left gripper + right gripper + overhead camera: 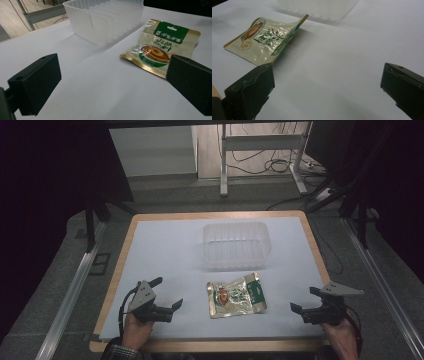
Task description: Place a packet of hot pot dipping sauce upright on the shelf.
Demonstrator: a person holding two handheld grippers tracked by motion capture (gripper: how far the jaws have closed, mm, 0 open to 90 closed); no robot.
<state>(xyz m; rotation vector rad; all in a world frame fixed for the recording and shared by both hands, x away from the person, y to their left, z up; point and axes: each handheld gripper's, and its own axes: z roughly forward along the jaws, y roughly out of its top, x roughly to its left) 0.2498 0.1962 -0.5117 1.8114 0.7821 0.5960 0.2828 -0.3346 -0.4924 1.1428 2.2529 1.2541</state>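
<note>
Item: foil snack pouch (236, 295), flat on the white table (165, 250), between my left gripper (166, 296) and right gripper (304, 301), just before the clear bin (236, 246). Likely light, limp, slick. Take by raised green header edge. Both jaws spread, empty.
</note>
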